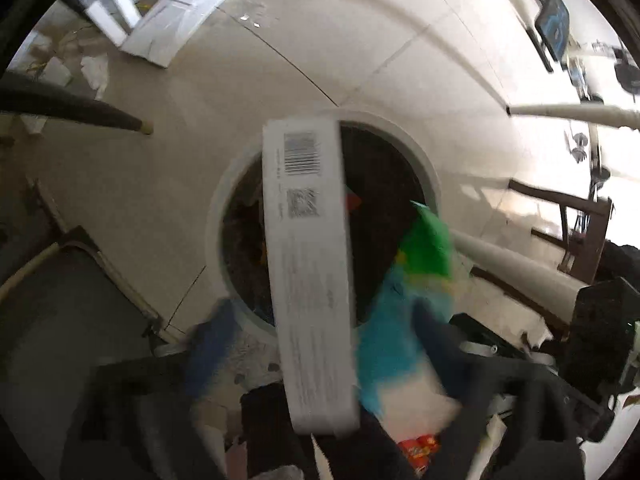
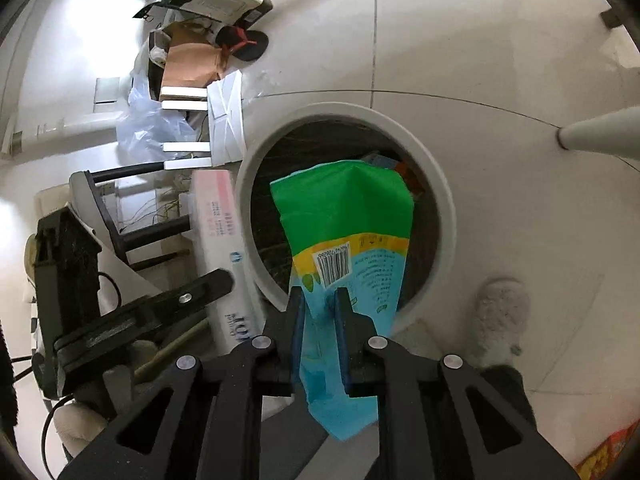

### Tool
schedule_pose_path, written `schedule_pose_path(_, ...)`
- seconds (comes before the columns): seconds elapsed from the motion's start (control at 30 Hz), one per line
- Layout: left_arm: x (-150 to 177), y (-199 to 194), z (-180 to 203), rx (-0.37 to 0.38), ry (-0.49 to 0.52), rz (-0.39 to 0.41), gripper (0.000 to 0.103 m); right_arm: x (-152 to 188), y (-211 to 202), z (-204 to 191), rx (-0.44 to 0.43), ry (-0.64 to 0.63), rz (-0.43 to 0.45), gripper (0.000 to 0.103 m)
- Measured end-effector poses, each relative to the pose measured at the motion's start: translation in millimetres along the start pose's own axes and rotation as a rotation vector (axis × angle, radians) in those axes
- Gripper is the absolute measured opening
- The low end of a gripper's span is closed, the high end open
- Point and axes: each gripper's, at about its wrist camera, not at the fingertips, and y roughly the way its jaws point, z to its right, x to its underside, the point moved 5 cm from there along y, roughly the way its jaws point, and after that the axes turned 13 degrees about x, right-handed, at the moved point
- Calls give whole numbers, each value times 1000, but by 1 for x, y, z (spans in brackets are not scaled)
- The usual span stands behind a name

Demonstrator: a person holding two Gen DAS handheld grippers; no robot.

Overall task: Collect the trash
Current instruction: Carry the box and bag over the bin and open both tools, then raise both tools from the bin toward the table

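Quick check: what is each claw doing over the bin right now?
Left claw: open, long white cardboard box between its fingers.
Right claw: nearly shut, green-and-blue plastic snack bag between its pads.

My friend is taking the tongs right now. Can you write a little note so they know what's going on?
Left tongs: open wide, the long white box loose between them, over the white bin.
Right tongs: the green and blue bag sits between the pads, its top hanging over the bin; whether the pads still press is unclear.
Done: both pieces carried to the bin, which already holds some trash.
Left: drop both in, then fetch more from the floor.
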Motion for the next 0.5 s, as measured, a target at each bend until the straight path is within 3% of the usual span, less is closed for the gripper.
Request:
schedule_pose_path(0.07, 8, -11, -4, -12, -13, 19, 99, -2, -3, 2, 19, -27, 23, 69)
schedule_pose_path(0.2, 20, -32, -7, -110, 16, 67, 99, 2, -9, 2, 150, -99, 58, 87)
schedule_pose_path(0.27, 27, -43, -6, -200, 51, 126, 99, 6, -13, 2, 231, -133, 85, 103)
schedule_pose_path(0.37, 39, -50, -1, -295, 94, 176, 99, 14, -18, -1, 378, -182, 122, 103)
schedule_pose_path(0.5, 54, -50, 8, -326, 108, 167, 99, 22, -32, -6, 482, -204, 164, 103)
